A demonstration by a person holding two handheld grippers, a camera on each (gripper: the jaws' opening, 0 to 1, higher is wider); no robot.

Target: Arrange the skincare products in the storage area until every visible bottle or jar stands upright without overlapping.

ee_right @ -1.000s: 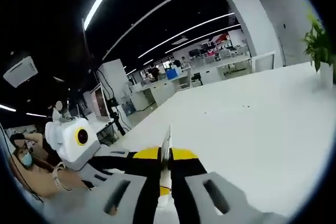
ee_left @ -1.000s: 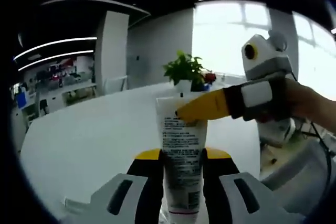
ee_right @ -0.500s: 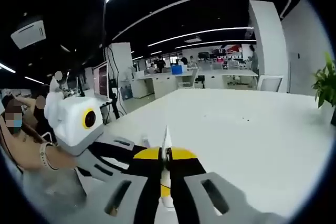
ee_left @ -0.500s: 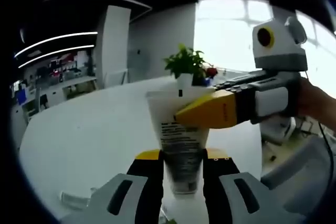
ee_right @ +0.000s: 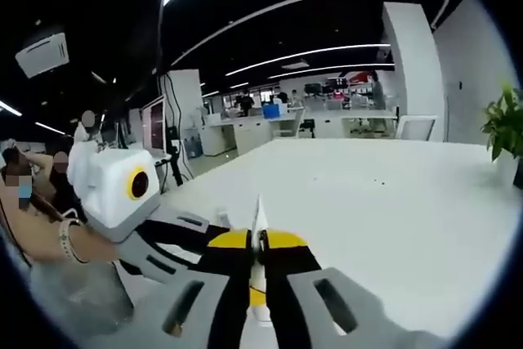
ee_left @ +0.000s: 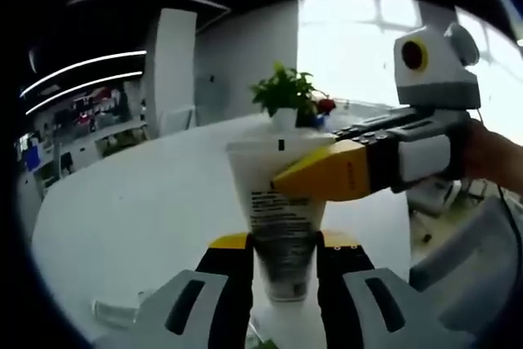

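Between the yellow-tipped black jaws of the left gripper (ee_left: pixel 283 244) stands a white squeeze tube with dark printed text (ee_left: pixel 280 210), flat crimped end up, clamped at its lower body; the label print is too blurred to read. From the right in the left gripper view, the right gripper (ee_left: pixel 286 181) comes in with jaws closed on the tube's crimped upper edge. In the right gripper view its own jaws (ee_right: pixel 258 243) pinch that thin edge (ee_right: pixel 258 220), and the left gripper (ee_right: pixel 200 243) sits at lower left, held by a hand (ee_right: pixel 82 239). Behind lies a big white round table (ee_right: pixel 392 202) with a potted green plant (ee_left: pixel 285 97) at its far edge.
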